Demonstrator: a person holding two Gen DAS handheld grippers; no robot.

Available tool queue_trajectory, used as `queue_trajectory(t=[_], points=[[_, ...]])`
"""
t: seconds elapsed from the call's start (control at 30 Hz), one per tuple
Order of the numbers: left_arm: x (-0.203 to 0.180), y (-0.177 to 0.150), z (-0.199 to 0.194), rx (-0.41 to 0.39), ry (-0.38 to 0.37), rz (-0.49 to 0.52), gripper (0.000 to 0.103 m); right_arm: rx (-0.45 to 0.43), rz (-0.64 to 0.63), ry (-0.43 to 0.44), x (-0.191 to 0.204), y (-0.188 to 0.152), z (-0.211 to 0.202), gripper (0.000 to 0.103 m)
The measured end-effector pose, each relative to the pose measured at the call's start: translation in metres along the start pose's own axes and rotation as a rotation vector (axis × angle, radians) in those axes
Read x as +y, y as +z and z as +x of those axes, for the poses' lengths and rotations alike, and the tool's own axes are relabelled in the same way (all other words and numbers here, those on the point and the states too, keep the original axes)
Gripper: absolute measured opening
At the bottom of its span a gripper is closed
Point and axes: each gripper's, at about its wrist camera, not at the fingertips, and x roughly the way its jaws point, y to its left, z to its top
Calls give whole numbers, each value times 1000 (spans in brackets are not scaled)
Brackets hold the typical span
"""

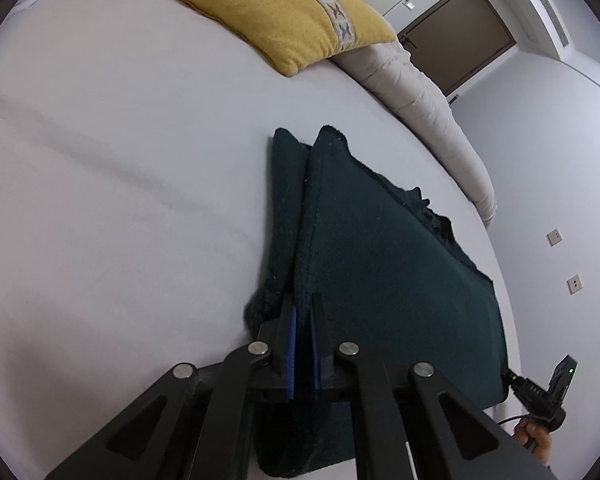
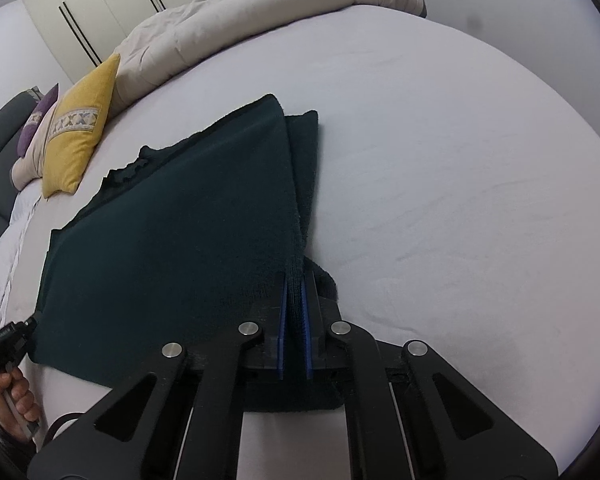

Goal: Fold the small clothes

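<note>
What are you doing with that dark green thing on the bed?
A person is folding a dark green garment on a bed covered with a white sheet. They hold a pair of tongs in each hand. The left tongs are clamped shut on one near corner of the cloth, and the right tongs are clamped on the other. The near edge is pinched up while the rest lies flat, already doubled over. A yellow pillow sits further back.

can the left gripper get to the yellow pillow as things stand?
Probably not right away. The left gripper is shut on the dark green cloth, so it would have to let go first. Beyond that, the bed sheet up to the yellow pillow looks bare.
</note>
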Motion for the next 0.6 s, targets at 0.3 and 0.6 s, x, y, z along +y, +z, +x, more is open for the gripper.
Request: queue_trajectory(t=[0.3,0.6], points=[[-3,3,2,12,20,24,8,-9,33,7,-4,-1,-8,5],[-2,2,5,29,30,40,8,-3,134,60,-25,-19,-2,4]])
